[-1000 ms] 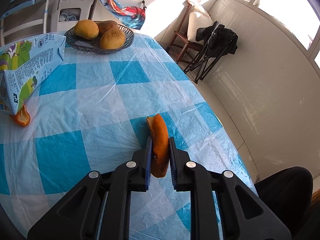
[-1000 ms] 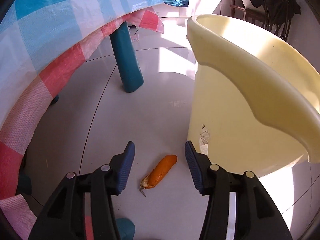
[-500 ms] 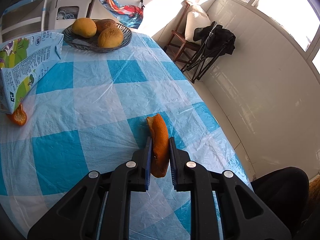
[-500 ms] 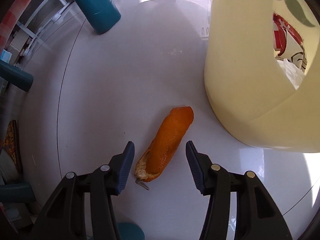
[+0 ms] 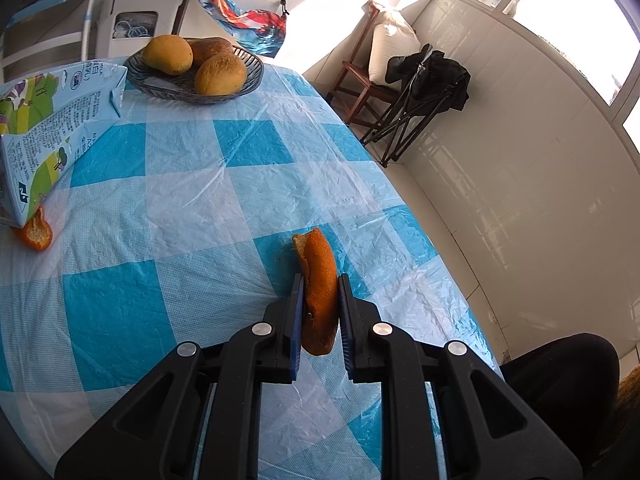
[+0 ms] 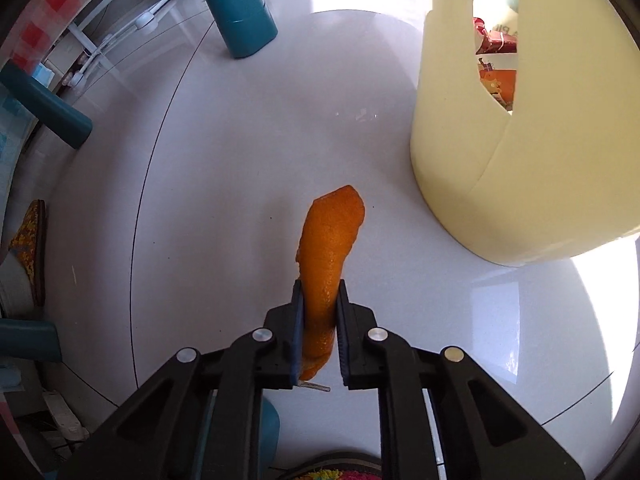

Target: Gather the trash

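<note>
My left gripper [image 5: 319,284] is shut on a strip of orange peel [image 5: 318,280] and holds it over the blue checked tablecloth [image 5: 192,184] near the table's right edge. A second peel piece [image 5: 37,232] lies at the left under the corner of a milk carton [image 5: 48,128]. My right gripper [image 6: 319,290] is shut on another orange peel [image 6: 330,240] just above the white floor. The cream trash bin [image 6: 516,168] stands to its right, with wrappers inside it.
A bowl of fruit [image 5: 196,70] sits at the table's far end. A wooden chair [image 5: 372,84] and a folded black chair [image 5: 424,96] stand by the wall. Teal table legs [image 6: 236,8] and a slipper [image 6: 28,236] are on the floor.
My right gripper came down over the peel on the floor and shut on it. My left gripper kept its peel and barely moved.
</note>
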`<state>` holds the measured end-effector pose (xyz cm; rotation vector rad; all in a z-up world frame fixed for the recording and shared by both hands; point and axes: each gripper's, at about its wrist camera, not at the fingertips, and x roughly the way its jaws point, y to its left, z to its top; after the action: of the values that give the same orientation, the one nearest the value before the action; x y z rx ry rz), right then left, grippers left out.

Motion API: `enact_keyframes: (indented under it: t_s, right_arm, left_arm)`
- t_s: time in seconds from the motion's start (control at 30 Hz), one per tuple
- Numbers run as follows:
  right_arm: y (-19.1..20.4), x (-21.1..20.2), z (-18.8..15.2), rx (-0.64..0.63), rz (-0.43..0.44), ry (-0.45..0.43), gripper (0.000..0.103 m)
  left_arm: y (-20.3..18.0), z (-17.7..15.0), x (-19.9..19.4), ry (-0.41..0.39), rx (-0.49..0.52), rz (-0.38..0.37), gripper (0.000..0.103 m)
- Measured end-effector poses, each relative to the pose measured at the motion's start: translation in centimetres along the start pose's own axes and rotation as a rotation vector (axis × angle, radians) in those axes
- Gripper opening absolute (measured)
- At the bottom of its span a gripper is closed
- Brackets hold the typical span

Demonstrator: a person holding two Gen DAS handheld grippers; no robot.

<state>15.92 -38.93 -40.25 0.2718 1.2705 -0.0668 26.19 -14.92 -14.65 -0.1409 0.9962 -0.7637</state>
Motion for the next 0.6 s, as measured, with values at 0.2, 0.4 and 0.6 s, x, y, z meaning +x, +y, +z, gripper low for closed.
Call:
enact_keyframes:
  t_s: [0.2, 0.4, 0.6]
  right_arm:
    - [-0.7, -12.2, -1.4, -0.081, -0.096, -0.222, 0.015]
    - [-0.5, -22.9, -0.5, -0.204, -0.214, -0.463, 0.015]
    - [-0.9, -25.8, 2.6, -0.200, -0.306, -0.595, 0.015]
  left_arm:
    - [0.2, -0.1, -0.2, -0.009, -0.009, 0.009, 0.015]
    - [0.2, -0.2, -0.4, -0.014, -0.010, 0.012, 0.015]
    - [0.1, -0.3, -0.4, -0.011, -0.009, 0.027, 0.015]
